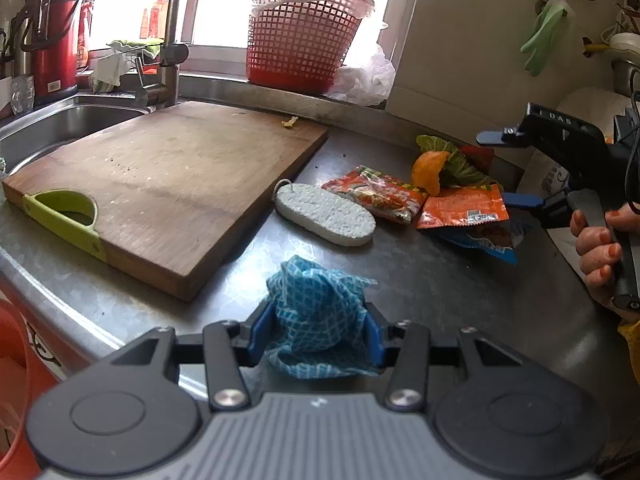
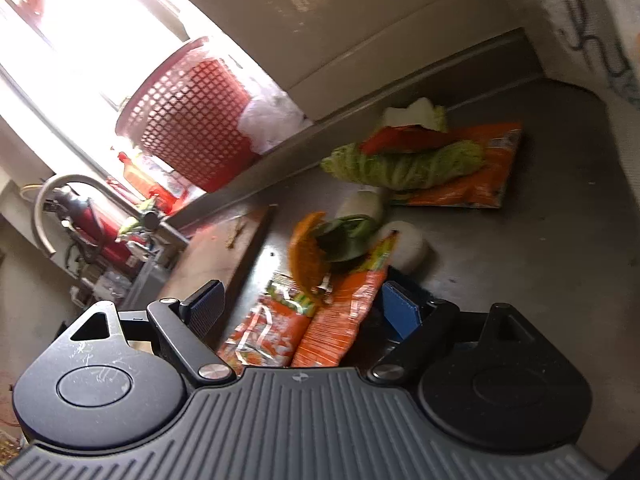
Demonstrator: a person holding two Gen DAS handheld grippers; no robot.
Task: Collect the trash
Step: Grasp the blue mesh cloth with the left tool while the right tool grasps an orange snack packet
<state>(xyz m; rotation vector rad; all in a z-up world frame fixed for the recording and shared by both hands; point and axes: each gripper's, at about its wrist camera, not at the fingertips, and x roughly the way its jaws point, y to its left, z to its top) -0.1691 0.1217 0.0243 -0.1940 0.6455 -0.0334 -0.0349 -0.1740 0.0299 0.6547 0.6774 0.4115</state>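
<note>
Judging from the stainless-steel counter, collection has barely begun: the left gripper clamps a crumpled blue checked cloth, while the right gripper gapes around orange snack wrappers still lying beside the wooden cutting board.

Counter: it bore everything before me.
Cutting board: lay left, beside the sink.
Sponge: lay just right of the board.
Wrappers: lay right of the sponge, peel on them.
Basket: stood behind, on the sill.
Cloth: sat between my left fingers.
</note>
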